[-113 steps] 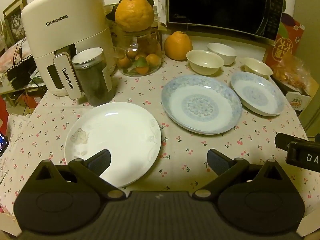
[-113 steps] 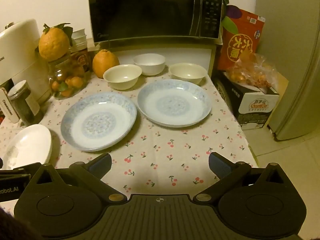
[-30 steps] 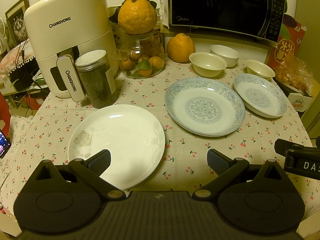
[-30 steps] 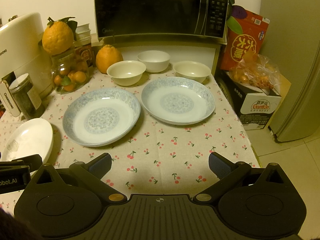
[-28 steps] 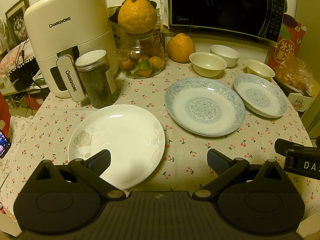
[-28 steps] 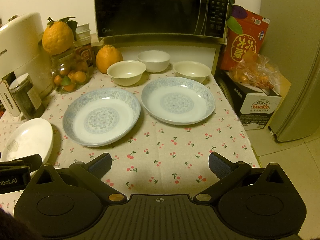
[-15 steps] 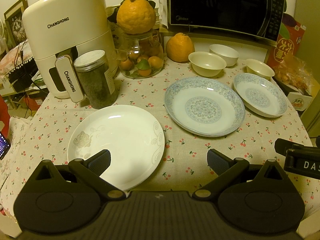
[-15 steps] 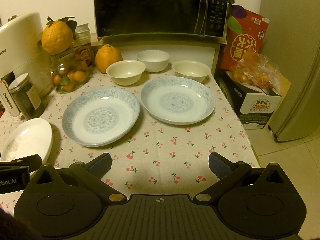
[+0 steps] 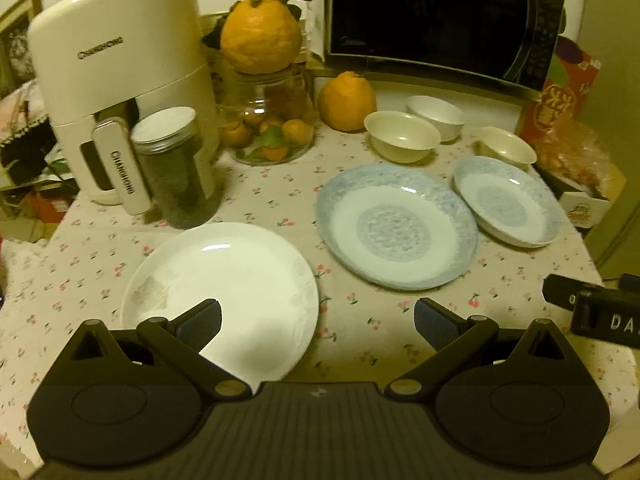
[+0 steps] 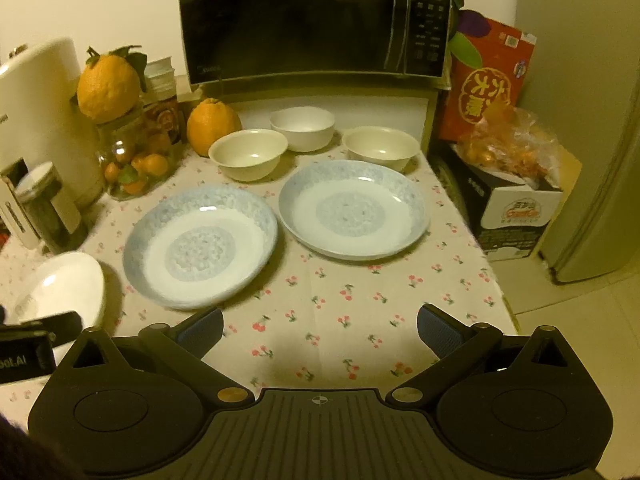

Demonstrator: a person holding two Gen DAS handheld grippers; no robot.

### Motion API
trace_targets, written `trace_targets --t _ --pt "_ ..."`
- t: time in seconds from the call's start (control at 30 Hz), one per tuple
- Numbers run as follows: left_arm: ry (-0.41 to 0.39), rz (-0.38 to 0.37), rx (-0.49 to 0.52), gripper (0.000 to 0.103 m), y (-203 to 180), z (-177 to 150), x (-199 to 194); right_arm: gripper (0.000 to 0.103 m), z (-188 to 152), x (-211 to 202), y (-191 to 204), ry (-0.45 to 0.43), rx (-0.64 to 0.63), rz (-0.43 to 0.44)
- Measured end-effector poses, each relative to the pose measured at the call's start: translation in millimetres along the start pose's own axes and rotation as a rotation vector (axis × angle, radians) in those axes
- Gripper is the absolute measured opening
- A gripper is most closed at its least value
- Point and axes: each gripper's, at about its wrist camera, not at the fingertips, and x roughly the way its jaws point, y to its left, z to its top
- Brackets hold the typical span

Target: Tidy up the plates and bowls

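Cherry-print cloth [image 10: 344, 300] is covering the small table where everything is sitting under dim yellow light. Nearest, the left gripper [image 9: 318, 318] is hovering with its fingers spread wide and empty, one pad over the near rim of the plain white round plate [image 9: 224, 276]. The right gripper [image 10: 320, 326] is hanging beside it, fingers likewise wide apart, gripping nothing, above bare cloth. Just beyond are lying two blue-patterned shallow plates, the left one [image 10: 200, 248] and the right one [image 10: 354, 210], side by side and nearly touching. Behind them three small bowls are standing apart: a cream bowl [image 10: 248, 154], a white bowl [image 10: 302, 122] and another cream bowl [image 10: 380, 146]. Farther back a black microwave oven [image 10: 316, 16] is looming, with a cream-coloured appliance [image 9: 116, 76] at the left.
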Motion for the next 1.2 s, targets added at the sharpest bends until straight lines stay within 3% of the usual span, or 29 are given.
trace_targets --t 0.2,0.4,0.6,0.77,0.87,0.93,1.07,1.2 --pt "0.023 -0.027 -0.016 0.1 8 16 8 0.103 22 5 -7 0.018 0.042 0.033" --pt "0.055 -0.08 0.009 0.093 10 35 21 0.103 45 28 -10 0.104 0.075 0.111" --pt "0.021 -0.133 0.012 0.085 18 54 47 0.103 56 61 -15 0.149 0.14 0.157" --pt "0.054 -0.195 0.02 0.073 27 62 81 0.103 51 98 -27 0.203 0.277 0.248" --pt "0.073 -0.24 0.021 0.061 30 64 97 0.1 50 118 -29 0.258 0.364 0.298" --pt "0.082 -0.249 0.019 0.051 31 64 105 0.094 50 125 -26 0.25 0.382 0.32" --pt "0.101 -0.258 0.011 0.042 34 64 118 0.08 49 138 -24 0.264 0.424 0.329" --pt "0.127 -0.288 -0.036 0.028 42 66 130 0.058 46 151 -19 0.292 0.438 0.301"
